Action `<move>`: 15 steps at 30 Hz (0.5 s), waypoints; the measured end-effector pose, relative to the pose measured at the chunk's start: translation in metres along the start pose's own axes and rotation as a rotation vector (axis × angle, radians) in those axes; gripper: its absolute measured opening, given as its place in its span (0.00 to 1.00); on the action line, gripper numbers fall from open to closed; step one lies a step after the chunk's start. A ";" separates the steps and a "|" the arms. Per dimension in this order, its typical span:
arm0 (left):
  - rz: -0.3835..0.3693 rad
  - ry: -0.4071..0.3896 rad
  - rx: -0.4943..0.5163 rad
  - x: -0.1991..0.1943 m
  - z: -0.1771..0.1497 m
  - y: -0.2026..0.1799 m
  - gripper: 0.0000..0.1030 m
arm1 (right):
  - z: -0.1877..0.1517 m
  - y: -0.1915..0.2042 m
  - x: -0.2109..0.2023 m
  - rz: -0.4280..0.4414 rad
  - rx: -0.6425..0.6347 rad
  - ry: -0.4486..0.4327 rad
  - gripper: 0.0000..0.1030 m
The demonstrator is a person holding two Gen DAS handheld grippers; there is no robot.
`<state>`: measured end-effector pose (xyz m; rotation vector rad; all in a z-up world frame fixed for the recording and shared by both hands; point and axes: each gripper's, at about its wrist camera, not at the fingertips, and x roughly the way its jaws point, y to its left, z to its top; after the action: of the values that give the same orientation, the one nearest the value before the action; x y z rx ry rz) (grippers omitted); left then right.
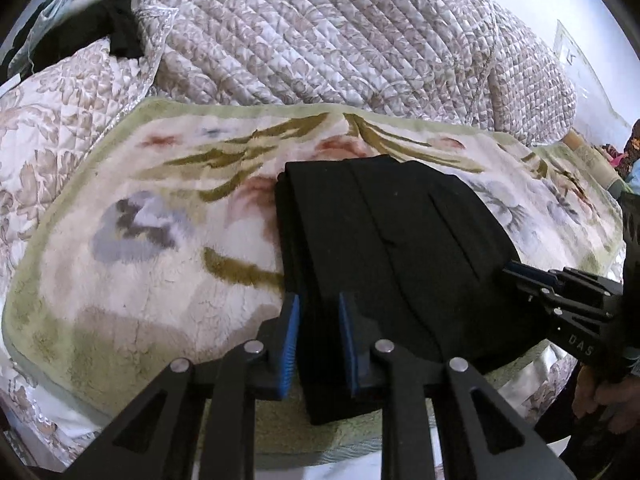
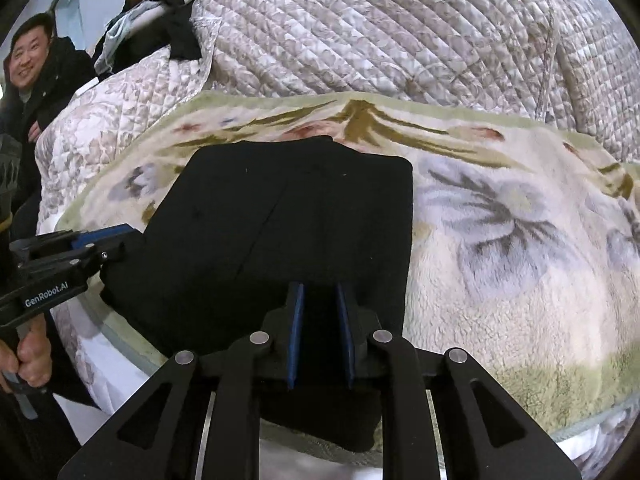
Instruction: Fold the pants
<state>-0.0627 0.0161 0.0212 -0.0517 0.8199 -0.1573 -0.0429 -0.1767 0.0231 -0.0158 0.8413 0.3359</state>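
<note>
Here, in the left wrist view, the right gripper (image 1: 510, 269) bears the letters "DAS". The folded black pants (image 1: 384, 248) lie on the floral blanket (image 1: 140, 272), long axis running away from the camera. The left gripper (image 1: 319, 312) has its jaws slightly apart around the pants' near edge; whether the pads press I cannot tell. In the right wrist view, the left gripper reads "GenRobot.AI"; the right gripper's jaws straddle the pants' near hem, slightly apart.

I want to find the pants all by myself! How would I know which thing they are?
Look at the bed with the big quilt piled at the back. In front of it lies a fluffy flowered blanket, and the pants sit on top of that, near its front edge. They are a flat, folded, plain black block, the only dark thing on the pale blanket.
</note>
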 end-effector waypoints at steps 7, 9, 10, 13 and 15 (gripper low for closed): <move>0.005 0.005 -0.003 -0.001 0.001 -0.003 0.22 | -0.001 -0.003 -0.001 0.017 0.028 0.002 0.16; 0.004 0.004 -0.002 -0.001 0.001 -0.004 0.22 | 0.000 -0.005 -0.001 0.026 0.043 0.005 0.16; 0.007 0.003 0.001 -0.001 0.001 -0.004 0.22 | 0.000 -0.005 -0.001 0.030 0.050 0.007 0.16; 0.026 -0.008 0.018 -0.004 0.003 -0.006 0.22 | 0.001 -0.006 -0.001 0.032 0.054 0.011 0.16; 0.033 -0.017 0.020 -0.007 0.004 -0.007 0.22 | 0.002 -0.006 -0.002 0.028 0.049 0.012 0.17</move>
<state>-0.0651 0.0107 0.0300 -0.0209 0.8019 -0.1338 -0.0413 -0.1825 0.0255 0.0396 0.8616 0.3415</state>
